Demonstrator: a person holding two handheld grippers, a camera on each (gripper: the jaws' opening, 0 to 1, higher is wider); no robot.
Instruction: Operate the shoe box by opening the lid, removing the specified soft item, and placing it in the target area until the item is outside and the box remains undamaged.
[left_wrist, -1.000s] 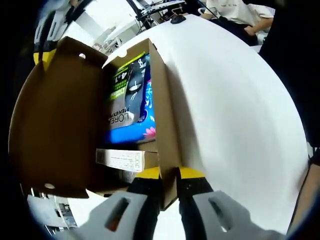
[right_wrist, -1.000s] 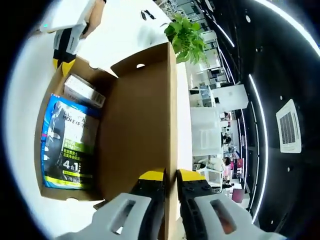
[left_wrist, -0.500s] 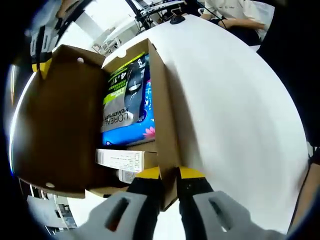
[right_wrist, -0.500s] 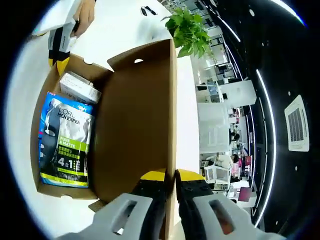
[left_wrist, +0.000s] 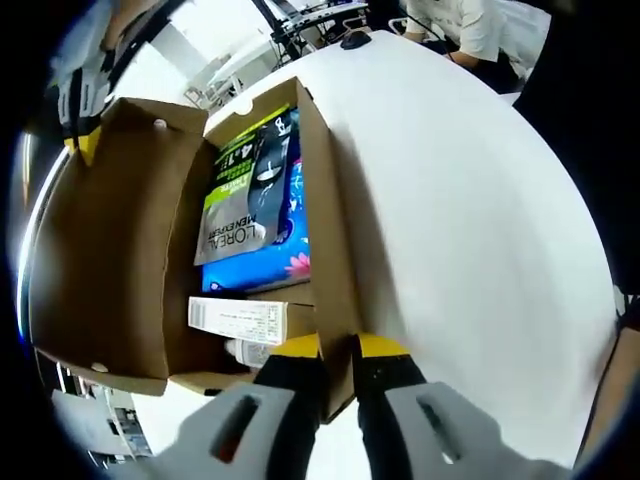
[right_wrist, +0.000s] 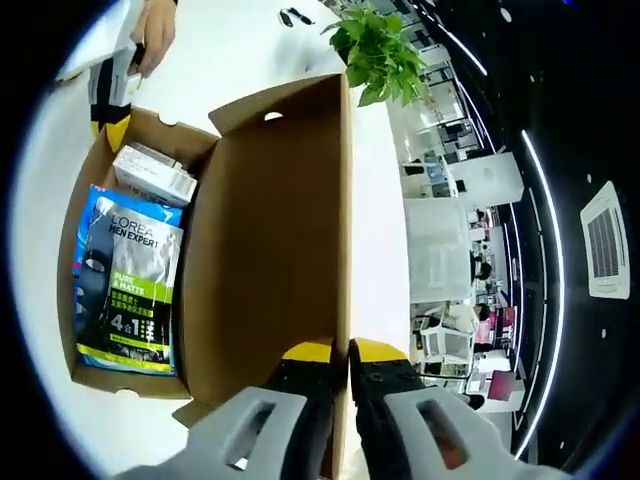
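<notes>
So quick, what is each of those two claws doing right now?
Left gripper: shut on the shoe box side wall.
Right gripper: shut on the edge of the raised lid.

Lid (right_wrist: 270, 230) of the shoe box (left_wrist: 325, 250), pinched at its edge by the right claw (right_wrist: 340, 352), has swung farther open over the last second, uncovering more of the blue pouch (left_wrist: 250, 195) and the small white carton (left_wrist: 238, 320) inside.
</notes>
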